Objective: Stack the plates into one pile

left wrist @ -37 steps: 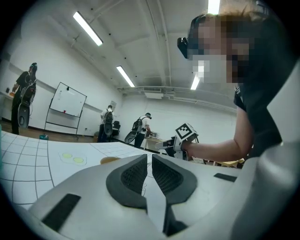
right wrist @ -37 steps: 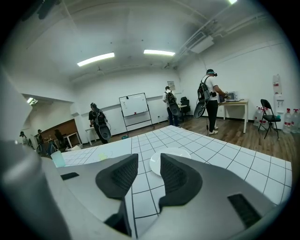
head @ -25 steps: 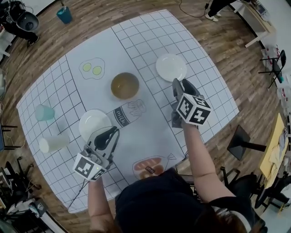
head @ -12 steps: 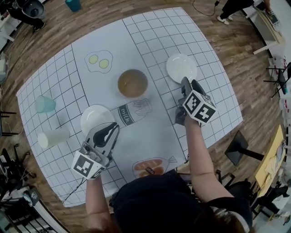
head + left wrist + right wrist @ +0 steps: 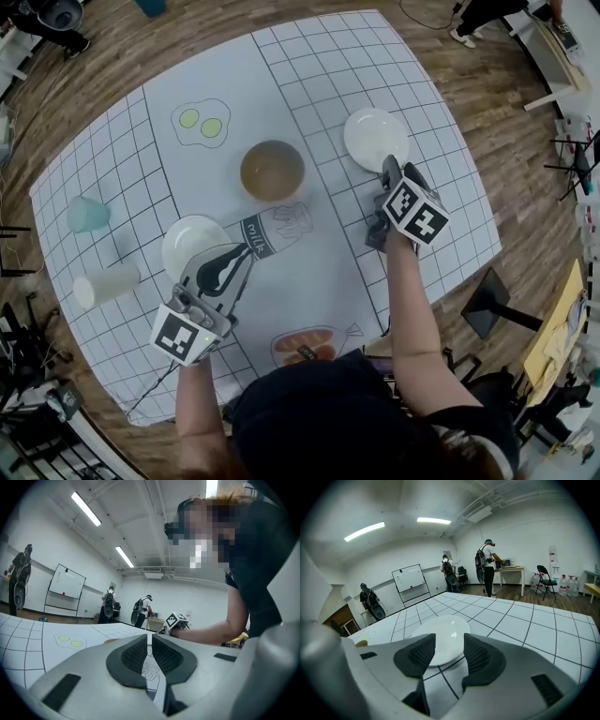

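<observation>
Two white plates lie on the gridded mat [image 5: 328, 84]. One plate [image 5: 375, 136] sits at the right; in the right gripper view this plate [image 5: 440, 629] shows just ahead between the jaws. My right gripper [image 5: 387, 169] [image 5: 449, 644] hovers at its near edge, tilted down, open; its jaws have just been opening and the pads touch nothing. The other plate [image 5: 187, 242] lies at the left. My left gripper [image 5: 239, 255] [image 5: 150, 644] is level beside its right edge, over the milk carton drawing, jaws a narrow gap apart, empty.
A brownish bowl [image 5: 272, 171] stands mid-mat between the plates. A teal cup [image 5: 86, 214] stands and a white cup [image 5: 106, 285] lies on its side at the left edge. People and a whiteboard [image 5: 65, 583] are beyond the table.
My right gripper has moved forward and down to the right plate's near edge. The left gripper has stayed beside the left plate.
</observation>
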Demonstrator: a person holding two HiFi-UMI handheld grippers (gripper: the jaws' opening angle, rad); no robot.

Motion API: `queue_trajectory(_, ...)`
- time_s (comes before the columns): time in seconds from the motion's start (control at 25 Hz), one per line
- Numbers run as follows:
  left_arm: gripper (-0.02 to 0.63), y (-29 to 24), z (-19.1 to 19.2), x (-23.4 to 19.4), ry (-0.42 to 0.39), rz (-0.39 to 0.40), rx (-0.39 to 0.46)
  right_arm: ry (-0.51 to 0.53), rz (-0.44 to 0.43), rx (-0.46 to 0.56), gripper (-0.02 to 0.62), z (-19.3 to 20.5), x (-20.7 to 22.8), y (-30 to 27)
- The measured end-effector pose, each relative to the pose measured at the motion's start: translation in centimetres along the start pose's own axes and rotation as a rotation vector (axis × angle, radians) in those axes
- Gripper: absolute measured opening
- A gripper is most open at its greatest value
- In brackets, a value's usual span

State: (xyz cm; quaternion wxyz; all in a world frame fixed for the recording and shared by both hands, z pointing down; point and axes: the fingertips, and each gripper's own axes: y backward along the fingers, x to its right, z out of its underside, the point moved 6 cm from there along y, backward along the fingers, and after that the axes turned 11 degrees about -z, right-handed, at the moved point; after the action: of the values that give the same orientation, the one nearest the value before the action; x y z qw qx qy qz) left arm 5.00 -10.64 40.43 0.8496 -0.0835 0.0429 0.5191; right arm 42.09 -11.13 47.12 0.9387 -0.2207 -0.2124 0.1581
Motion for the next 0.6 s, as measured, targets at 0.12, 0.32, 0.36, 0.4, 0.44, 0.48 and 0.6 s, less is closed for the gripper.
queue_trajectory(0.12,0.029,-0.9,-0.1,0.5,0.002,0.013,-0.001,0.001,0.014,-0.020,0.190,0.1,0.3,-0.5)
queue_trajectory(0.32,0.029,-2.8,-0.3,1.5,0.038,0.034,-0.005,-0.002,0.026,-0.039,0.196,0.1,0.8,-1.2)
queue_trajectory(0.36,0.029,-3.1,-0.3,1.6,0.044,0.036,-0.006,-0.003,0.030,-0.043,0.196,0.2,0.9,-1.3)
queue_trajectory(0.4,0.029,-3.4,-0.3,1.7,0.046,0.037,-0.007,-0.005,0.035,-0.047,0.199,0.2,1.1,-1.3)
queue_trajectory(0.44,0.029,-3.7,-0.3,1.8,0.046,0.038,-0.009,-0.009,0.039,-0.050,0.201,0.3,1.2,-1.4)
queue_trajectory(0.48,0.029,-4.1,-0.3,1.9,0.047,0.041,-0.008,-0.013,0.041,-0.053,0.201,0.4,1.4,-1.5)
queue_trajectory(0.6,0.029,-5.2,-0.4,2.1,0.059,0.053,-0.001,-0.018,0.046,-0.059,0.203,0.4,1.6,-1.7)
